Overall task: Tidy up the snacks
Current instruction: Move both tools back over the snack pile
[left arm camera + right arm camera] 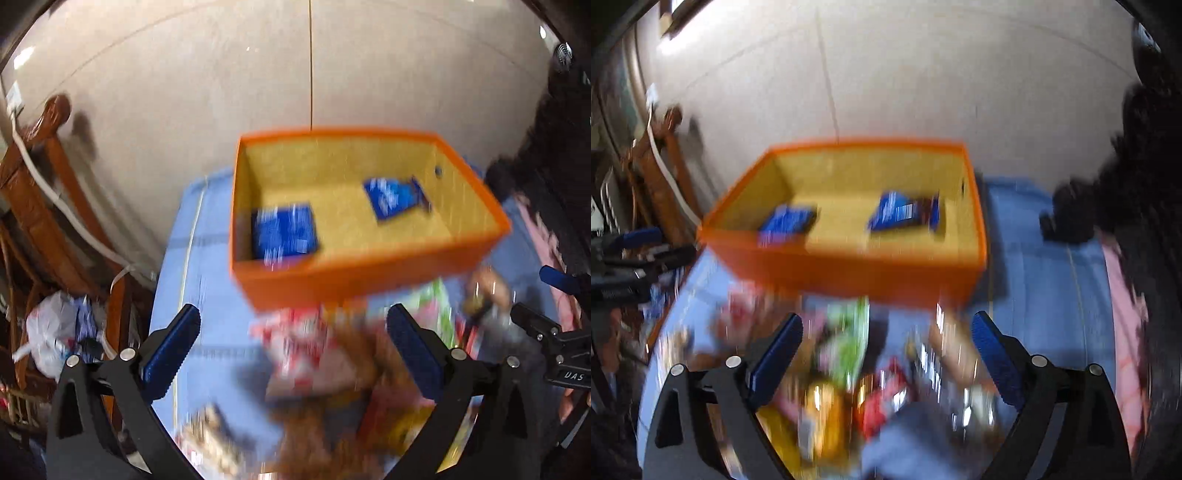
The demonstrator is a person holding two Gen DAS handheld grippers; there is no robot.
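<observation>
An orange box (369,275) with a yellow inside stands on a blue cloth; it also shows in the right wrist view (849,271). Two blue snack packets lie in it, one at the left (284,230) (786,221) and one at the right (393,199) (905,212). A blurred pile of mixed snack packets (314,350) (849,369) lies in front of the box. My left gripper (295,332) is open and empty above the pile. My right gripper (886,339) is open and empty above the pile too. The right gripper shows at the edge of the left wrist view (554,332).
The blue cloth (207,266) (1034,288) covers the surface up to a pale wall. A wooden chair (40,184) and a white plastic bag (51,328) are at the left. A pink cloth (1123,325) and a dark object (1067,214) are at the right.
</observation>
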